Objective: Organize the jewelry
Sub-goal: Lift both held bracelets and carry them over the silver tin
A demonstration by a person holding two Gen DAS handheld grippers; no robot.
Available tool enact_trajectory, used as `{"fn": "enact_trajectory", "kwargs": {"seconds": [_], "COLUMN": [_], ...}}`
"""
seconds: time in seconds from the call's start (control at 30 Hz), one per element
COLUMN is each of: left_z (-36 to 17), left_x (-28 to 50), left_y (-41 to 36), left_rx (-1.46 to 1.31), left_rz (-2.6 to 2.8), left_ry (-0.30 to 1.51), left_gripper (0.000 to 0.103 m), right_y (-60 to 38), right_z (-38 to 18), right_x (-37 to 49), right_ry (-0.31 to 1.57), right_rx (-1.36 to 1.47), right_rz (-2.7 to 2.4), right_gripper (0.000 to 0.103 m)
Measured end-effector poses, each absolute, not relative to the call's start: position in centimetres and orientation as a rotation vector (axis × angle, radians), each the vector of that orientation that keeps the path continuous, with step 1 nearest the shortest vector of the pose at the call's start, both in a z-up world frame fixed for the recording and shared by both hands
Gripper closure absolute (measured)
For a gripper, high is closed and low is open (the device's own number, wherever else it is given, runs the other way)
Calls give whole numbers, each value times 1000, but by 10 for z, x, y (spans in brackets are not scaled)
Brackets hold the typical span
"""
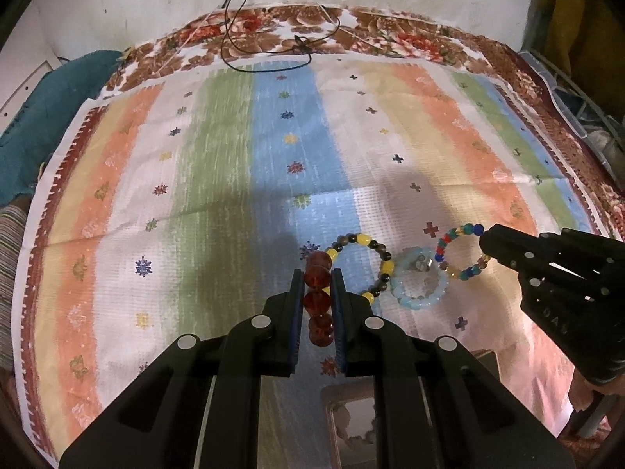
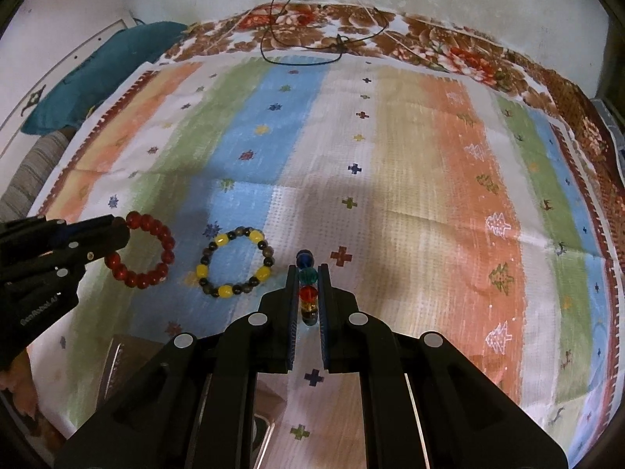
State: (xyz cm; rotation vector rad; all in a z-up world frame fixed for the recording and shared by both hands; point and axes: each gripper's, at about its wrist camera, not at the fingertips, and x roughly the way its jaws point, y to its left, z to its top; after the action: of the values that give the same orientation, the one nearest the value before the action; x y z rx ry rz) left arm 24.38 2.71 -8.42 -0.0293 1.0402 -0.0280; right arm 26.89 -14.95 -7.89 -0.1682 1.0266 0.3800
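Yellow bracelet between gripped bracelets, black cord far behind

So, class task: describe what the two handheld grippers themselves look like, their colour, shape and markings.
Both the left gripper and the right gripper are matte black plastic, with angular linkage arms, round silver pivot pins and blue ridged pads lining the fingers. Small pale lettering, too blurred to read, marks the left gripper's body. No cables show.

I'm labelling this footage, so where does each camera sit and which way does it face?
Left wrist: on the left gripper, facing forward over the striped cloth; it clamps the red bead bracelet.
Right wrist: on the right gripper, same direction; it clamps the multicolored bead bracelet.
Shared: the yellow-and-dark bead bracelet and each other's gripper.
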Motion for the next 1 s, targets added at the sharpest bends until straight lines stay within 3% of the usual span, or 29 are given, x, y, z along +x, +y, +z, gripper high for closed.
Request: {"fn": "enact_trajectory", "kwargs": {"seconds": [1.0], "left_z": [-40], "left_x": [190], "left_y": [18], "left_rx": [-53], "left_rz": [-61], "left_ry": [970], "left_gripper": [90], "right_y": [-156], "right_z": [-36], "right_x": [213], "right_ry": [940], "right_rx": [-130], "right_rz": [408], "right_gripper": [93]}}
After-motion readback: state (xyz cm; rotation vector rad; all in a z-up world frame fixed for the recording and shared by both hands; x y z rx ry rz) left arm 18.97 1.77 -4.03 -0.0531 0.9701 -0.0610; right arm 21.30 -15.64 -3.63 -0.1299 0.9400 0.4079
